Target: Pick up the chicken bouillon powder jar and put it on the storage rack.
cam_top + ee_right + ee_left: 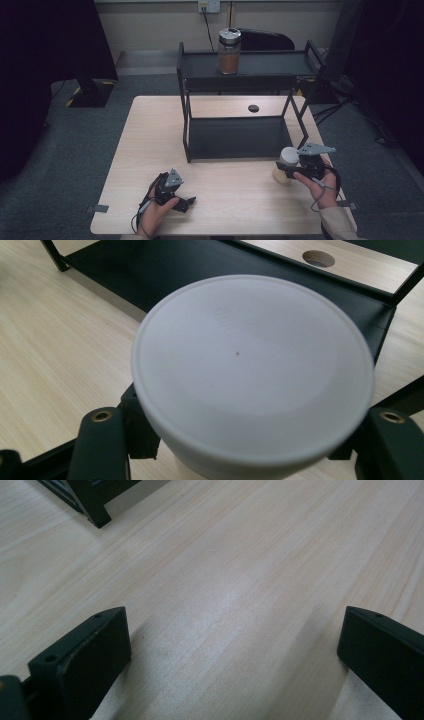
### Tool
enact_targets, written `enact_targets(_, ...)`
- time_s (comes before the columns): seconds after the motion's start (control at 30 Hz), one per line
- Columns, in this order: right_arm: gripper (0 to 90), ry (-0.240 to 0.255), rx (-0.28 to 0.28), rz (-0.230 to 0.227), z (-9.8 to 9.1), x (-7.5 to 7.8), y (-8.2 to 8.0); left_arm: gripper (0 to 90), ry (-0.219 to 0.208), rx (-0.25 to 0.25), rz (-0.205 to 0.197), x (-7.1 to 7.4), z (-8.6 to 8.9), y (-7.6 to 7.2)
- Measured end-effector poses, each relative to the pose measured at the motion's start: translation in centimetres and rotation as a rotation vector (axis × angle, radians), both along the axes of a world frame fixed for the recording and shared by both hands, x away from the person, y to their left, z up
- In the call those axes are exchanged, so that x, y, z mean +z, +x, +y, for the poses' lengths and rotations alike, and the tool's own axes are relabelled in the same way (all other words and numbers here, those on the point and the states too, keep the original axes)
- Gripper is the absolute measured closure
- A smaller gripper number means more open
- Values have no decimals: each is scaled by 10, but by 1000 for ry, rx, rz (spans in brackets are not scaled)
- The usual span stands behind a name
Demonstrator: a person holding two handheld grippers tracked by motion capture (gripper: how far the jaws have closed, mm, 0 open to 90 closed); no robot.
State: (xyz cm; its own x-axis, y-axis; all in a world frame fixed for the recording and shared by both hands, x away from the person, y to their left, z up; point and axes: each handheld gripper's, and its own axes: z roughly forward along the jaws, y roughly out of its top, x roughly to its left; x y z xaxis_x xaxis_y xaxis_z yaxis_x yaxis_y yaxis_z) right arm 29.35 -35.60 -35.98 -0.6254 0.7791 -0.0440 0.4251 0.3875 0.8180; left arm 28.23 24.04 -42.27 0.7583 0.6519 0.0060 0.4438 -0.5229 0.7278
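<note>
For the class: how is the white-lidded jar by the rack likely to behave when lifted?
The jar looks round and smooth-sided, so it may slip or roll if tipped. The right gripper clamps it just under the wide lid, which should catch a slide.

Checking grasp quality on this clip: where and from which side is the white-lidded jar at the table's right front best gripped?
Grip the white-lidded jar on its round body just under the wide white lid, coming level from the person's side. It stands upright, and the overhanging lid should stop it slipping down. The right claw is already shut there, one jaw on each side. The black metal shelf rack behind blocks the far side.
</note>
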Motion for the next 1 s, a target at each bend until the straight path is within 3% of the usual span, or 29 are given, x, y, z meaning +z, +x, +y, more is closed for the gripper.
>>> enact_targets(0.17, 345, 29, 10, 22, -3, 9, 4, 0, 0, 0, 0, 0, 0, 0)
enact_targets(0.37, 345, -27, 25, 42, 6, 34, 10, 0, 0, 0, 0, 0, 0, 0)
enact_targets(0.63, 345, 10, 40, 77, 8, 66, 23, 0, 0, 0, 0, 0, 0, 0)
enact_targets(0.8, 345, 15, 53, 75, 14, 84, 32, 0, -2, 2, 0, 0, 0, 0)
enact_targets(1.0, 345, -14, 70, 59, 29, 112, 43, 0, 0, 0, 0, 0, 0, 0)
